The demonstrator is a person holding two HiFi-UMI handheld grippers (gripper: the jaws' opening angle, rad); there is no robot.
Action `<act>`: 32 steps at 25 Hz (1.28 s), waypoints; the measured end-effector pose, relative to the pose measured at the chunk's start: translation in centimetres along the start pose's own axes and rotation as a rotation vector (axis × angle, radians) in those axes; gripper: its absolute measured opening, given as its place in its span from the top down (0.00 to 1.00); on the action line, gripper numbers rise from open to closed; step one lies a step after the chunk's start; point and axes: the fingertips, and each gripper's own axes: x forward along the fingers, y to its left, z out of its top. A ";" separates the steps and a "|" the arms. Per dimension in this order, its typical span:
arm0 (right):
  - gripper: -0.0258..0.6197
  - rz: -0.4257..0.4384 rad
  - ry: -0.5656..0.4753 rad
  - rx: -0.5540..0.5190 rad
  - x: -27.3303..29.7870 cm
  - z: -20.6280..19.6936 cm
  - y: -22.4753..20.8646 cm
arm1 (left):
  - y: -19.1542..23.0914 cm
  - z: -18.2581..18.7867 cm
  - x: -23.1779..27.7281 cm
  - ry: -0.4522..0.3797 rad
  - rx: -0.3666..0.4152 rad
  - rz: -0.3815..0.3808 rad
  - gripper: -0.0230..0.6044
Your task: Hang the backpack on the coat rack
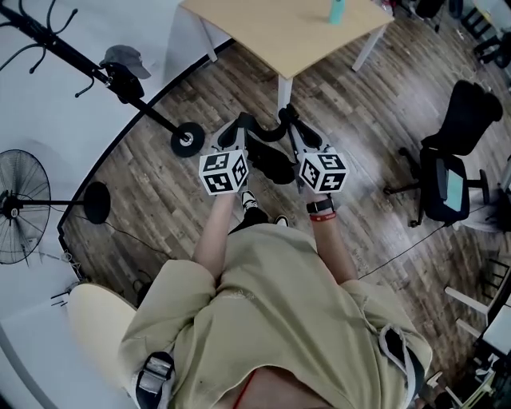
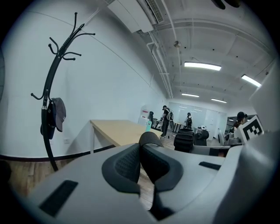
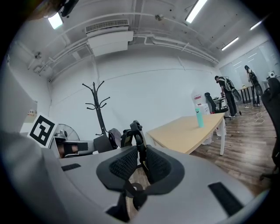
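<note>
A black backpack (image 1: 271, 164) hangs low in front of me, above the wooden floor, held by its top strap (image 1: 267, 133). My left gripper (image 1: 242, 124) is shut on the strap's left end, which shows as a black loop (image 2: 150, 138) between the pads. On the strap's right end my right gripper (image 1: 288, 117) is shut, with webbing (image 3: 137, 136) rising from its jaws. The black coat rack (image 1: 120, 83) stands to the left, a grey cap (image 1: 125, 57) hanging on it. The rack (image 2: 51, 103) also shows in the left gripper view, and the rack (image 3: 99, 111) in the right gripper view.
A light wooden table (image 1: 283, 30) with a teal bottle (image 1: 337, 9) stands ahead. A floor fan (image 1: 17, 206) is at the left and a black office chair (image 1: 449, 164) at the right. People stand far off in the room (image 2: 165, 120).
</note>
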 end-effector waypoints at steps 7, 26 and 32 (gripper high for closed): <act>0.85 0.022 0.083 0.008 5.9 -0.5 2.7 | 7.1 0.8 0.1 -0.003 -0.042 0.054 0.92; 0.84 0.266 0.230 -0.068 25.0 -2.4 18.5 | 29.2 3.2 -4.1 -0.039 -0.179 0.284 0.92; 0.84 0.331 0.243 -0.088 28.8 -2.8 22.9 | 33.7 4.3 -6.0 -0.078 -0.204 0.341 0.92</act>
